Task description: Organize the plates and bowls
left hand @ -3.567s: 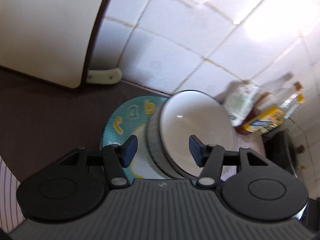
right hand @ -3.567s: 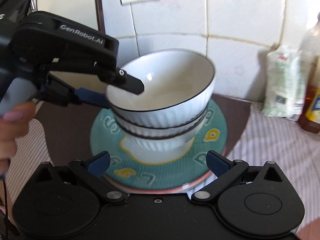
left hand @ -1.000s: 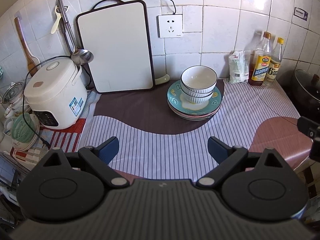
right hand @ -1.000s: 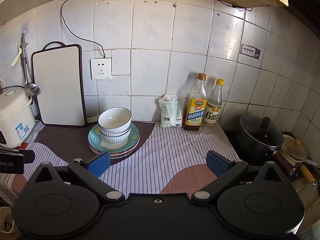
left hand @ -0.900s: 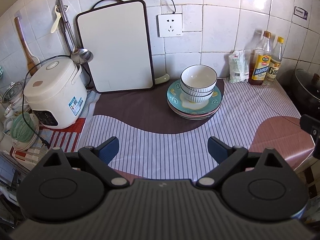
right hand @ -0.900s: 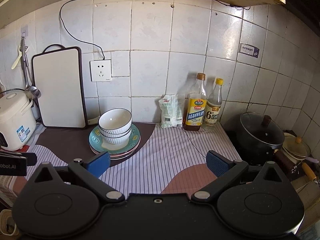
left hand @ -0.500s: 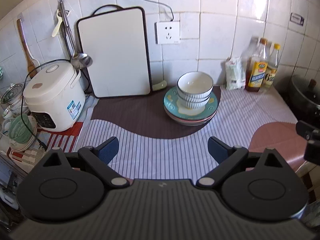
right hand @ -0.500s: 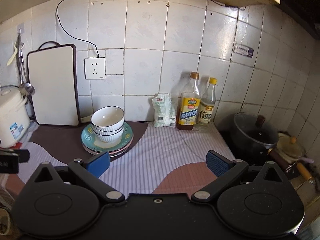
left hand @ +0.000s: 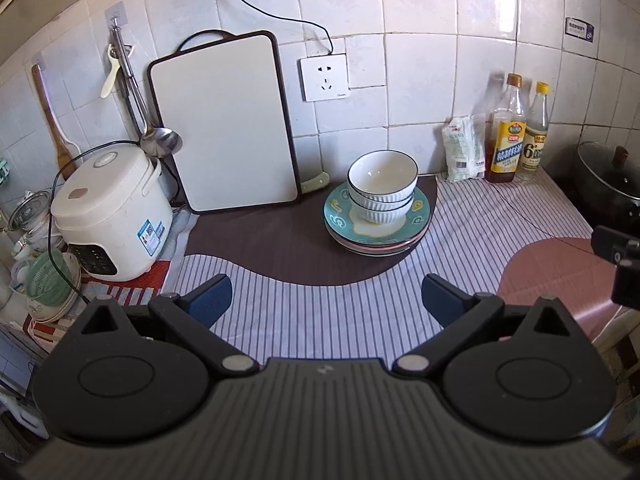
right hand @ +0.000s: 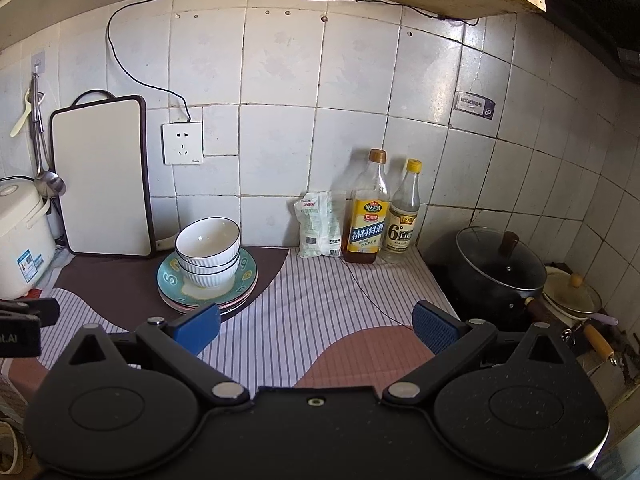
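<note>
White ribbed bowls [left hand: 382,190] with dark rims are nested in a stack on teal patterned plates [left hand: 344,226], which lie stacked near the wall. The stack also shows in the right wrist view, bowls [right hand: 209,252] on plates [right hand: 170,278]. My left gripper [left hand: 325,300] is open and empty, held well back over the striped cloth in front of the stack. My right gripper [right hand: 316,330] is open and empty, back from the counter and to the right of the stack.
A white cutting board [left hand: 224,120] leans on the tiled wall beside a rice cooker [left hand: 110,212]. Two bottles [right hand: 370,216] and a bag [right hand: 318,226] stand at the back. A black lidded pot [right hand: 498,270] sits at the right.
Since 3.6 s ago both grippers have pulled far back from the stack, leaving the bowls on the plates. Over the last second both drift slightly further back.
</note>
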`<control>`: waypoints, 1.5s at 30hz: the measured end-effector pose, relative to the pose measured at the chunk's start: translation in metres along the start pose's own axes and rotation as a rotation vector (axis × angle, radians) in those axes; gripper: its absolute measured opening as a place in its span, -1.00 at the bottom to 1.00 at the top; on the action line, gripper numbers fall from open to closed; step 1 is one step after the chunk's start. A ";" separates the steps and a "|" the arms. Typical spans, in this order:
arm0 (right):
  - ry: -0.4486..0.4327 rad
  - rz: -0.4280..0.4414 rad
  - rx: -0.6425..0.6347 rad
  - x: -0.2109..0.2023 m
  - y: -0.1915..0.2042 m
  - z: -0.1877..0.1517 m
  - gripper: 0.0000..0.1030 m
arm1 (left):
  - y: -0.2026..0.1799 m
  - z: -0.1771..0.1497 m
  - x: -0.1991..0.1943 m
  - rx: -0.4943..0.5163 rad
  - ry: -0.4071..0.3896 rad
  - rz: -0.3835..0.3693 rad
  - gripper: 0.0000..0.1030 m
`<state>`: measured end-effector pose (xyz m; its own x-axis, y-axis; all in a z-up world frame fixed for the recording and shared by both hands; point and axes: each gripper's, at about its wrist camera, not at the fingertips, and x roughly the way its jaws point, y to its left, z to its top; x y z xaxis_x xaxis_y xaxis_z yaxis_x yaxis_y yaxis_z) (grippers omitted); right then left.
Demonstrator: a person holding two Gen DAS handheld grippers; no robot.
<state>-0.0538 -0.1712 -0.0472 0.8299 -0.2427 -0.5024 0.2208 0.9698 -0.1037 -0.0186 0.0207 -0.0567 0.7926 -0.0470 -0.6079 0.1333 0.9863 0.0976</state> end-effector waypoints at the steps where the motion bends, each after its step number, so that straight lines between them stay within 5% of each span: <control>1: -0.001 -0.001 0.001 0.000 0.000 0.000 1.00 | 0.000 -0.001 0.001 -0.003 0.006 -0.005 0.99; 11: 0.049 0.030 0.052 0.006 -0.001 -0.004 1.00 | 0.000 -0.010 0.014 -0.034 0.058 -0.014 1.00; 45: 0.075 0.043 0.038 0.005 0.002 -0.009 1.00 | -0.001 -0.013 0.012 -0.018 0.051 0.006 1.00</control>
<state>-0.0538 -0.1698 -0.0574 0.7989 -0.1968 -0.5684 0.2063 0.9773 -0.0484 -0.0174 0.0208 -0.0741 0.7620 -0.0339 -0.6466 0.1178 0.9892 0.0869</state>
